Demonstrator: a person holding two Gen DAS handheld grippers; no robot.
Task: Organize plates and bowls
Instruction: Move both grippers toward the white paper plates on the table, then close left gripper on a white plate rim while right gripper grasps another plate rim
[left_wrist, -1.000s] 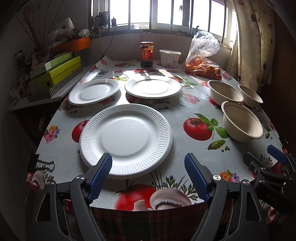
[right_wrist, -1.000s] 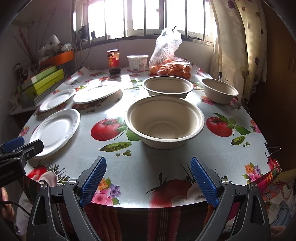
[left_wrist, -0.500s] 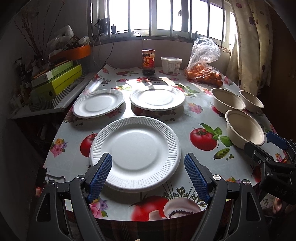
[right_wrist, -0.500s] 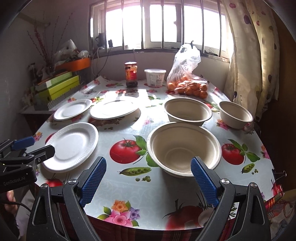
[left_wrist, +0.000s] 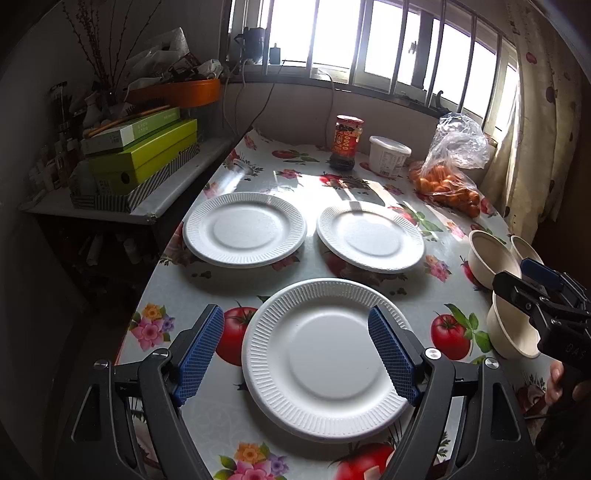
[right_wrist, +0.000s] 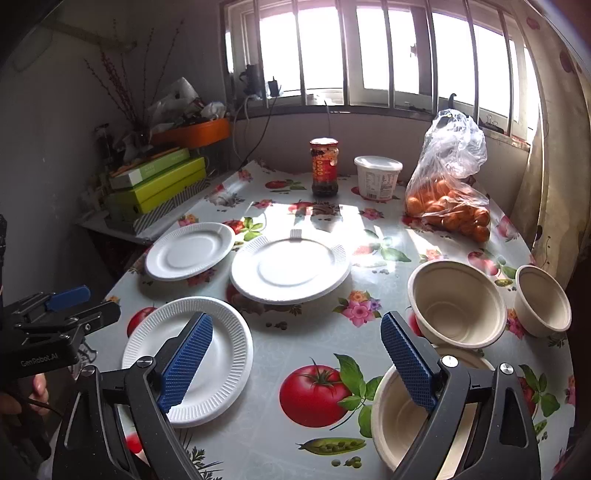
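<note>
We hold the left gripper (left_wrist: 295, 350) with jaws spread wide and empty above the nearest plate (left_wrist: 325, 360), which lies flat straight ahead between the pads, so this hand is closest to it. Our right gripper (right_wrist: 295, 363), also spread and empty, hangs over the nearest bowl (right_wrist: 391, 424) at its right jaw, with two more bowls just beyond.

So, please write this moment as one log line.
left gripper: open, over nearest paper plate | right gripper: open, near nearest bowl | nothing held | three plates, three bowls unstacked
</note>
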